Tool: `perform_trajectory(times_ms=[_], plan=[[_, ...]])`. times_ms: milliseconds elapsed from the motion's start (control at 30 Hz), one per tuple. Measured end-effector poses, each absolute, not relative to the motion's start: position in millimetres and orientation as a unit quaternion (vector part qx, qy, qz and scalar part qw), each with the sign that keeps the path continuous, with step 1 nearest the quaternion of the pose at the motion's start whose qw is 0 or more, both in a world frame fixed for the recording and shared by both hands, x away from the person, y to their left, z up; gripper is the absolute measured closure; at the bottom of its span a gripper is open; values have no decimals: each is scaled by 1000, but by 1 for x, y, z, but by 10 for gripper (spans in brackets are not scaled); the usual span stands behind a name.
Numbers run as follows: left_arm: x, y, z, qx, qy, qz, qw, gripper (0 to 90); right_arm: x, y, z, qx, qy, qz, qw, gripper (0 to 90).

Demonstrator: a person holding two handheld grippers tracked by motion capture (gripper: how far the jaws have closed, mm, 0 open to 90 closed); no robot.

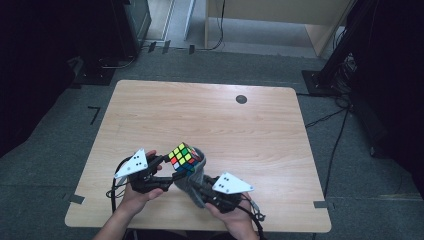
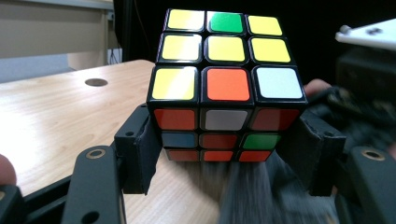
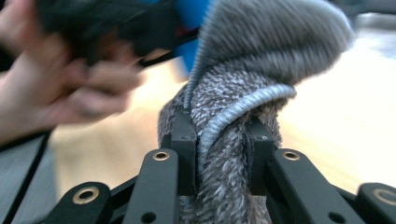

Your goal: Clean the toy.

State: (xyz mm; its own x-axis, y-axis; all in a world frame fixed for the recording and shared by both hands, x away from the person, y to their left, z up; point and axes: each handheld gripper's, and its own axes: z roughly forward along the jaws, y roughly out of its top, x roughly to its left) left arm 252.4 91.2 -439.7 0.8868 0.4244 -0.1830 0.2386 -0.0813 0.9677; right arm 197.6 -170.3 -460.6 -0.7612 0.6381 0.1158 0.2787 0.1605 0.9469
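A pale wooden table point(image 1: 210, 115) seen from above, with a person's 2 forearms entering from the near edge, each hand holding a black two-jaw gripper topped by a grey three-cornered plate.

The left gripper point(image 1: 167, 167) sits near the front edge of the table, left of centre. Its jaws are closed partway against the 2 opposite sides of a scrambled puzzle cube point(image 1: 183, 157), gripping it at its lower layers. In the left gripper view the cube point(image 2: 225, 84) stands upright between the jaws, its top face showing mostly yellow stickers with 1 green, 1 orange and 1 white, and its near face showing orange, white, blue and green.

The right gripper point(image 1: 200, 187) is just to the right of the cube, also near the table's front edge. Its jaws are pinched nearly together on a bunched grey knitted cloth point(image 1: 192, 182), which looks like a sock. In the right gripper view the cloth point(image 3: 233, 135) rises between the 2 jaws and folds over at the top, with a ribbed band curling across it. The cloth lies against the cube's right and lower side.

The left hand point(image 3: 51, 88) appears blurred beyond the cloth. A small dark round hole point(image 1: 241, 99) sits in the table far beyond the cube, toward the back edge.
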Motion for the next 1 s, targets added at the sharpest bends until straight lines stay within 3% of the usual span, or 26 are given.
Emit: perform_trajectory(times_ms=[100, 267, 400, 600, 1000], plan=[[249, 87, -439, 740, 218, 85, 630, 342, 201, -186, -456, 349, 704, 596, 165, 729], [249, 84, -439, 745, 216, 87, 626, 342, 193, -164, -464, 312, 741, 579, 135, 725], [251, 89, -440, 740, 224, 92, 627, 342, 192, -161, -464, 297, 754, 570, 137, 726], [256, 92, -445, 749, 250, 120, 602, 341, 202, -193, -457, 342, 728, 568, 176, 724], [277, 72, -476, 798, 324, 193, 469, 341, 214, -246, -464, 450, 683, 520, 247, 713]])
